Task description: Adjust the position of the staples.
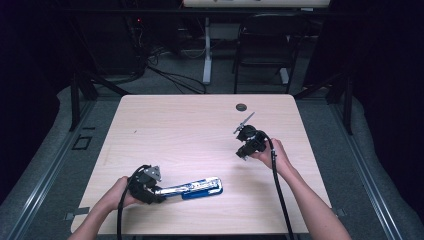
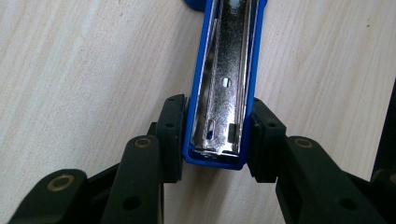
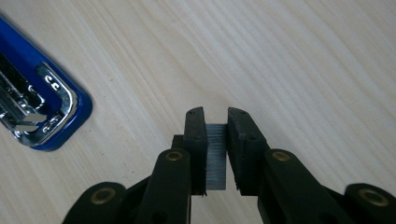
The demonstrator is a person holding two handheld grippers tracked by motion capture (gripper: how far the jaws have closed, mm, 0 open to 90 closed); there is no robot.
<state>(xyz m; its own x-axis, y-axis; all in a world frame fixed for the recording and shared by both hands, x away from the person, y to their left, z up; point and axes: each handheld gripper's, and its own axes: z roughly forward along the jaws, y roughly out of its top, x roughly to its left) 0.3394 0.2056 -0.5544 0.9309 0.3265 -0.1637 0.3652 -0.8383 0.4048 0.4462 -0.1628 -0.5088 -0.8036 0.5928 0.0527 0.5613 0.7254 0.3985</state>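
A blue stapler (image 1: 196, 188) lies flipped open on the light wooden table (image 1: 190, 130), its chrome staple channel (image 2: 225, 88) facing up. My left gripper (image 1: 156, 191) is shut on the stapler's rear end, one pad against each blue side wall (image 2: 218, 106). My right gripper (image 1: 245, 147) hovers over the table's right half and is shut on a short grey strip of staples (image 3: 215, 156) between its pads (image 3: 216, 117). In the right gripper view the stapler's front end (image 3: 51, 114) lies at the far left, apart from the jaws.
A small dark round grommet (image 1: 241, 106) is set in the table near its far edge. Behind the table stand a dark chair (image 1: 265, 45) and a white desk leg (image 1: 206, 55), with cables on the floor. Each gripper trails a black cable toward the near edge.
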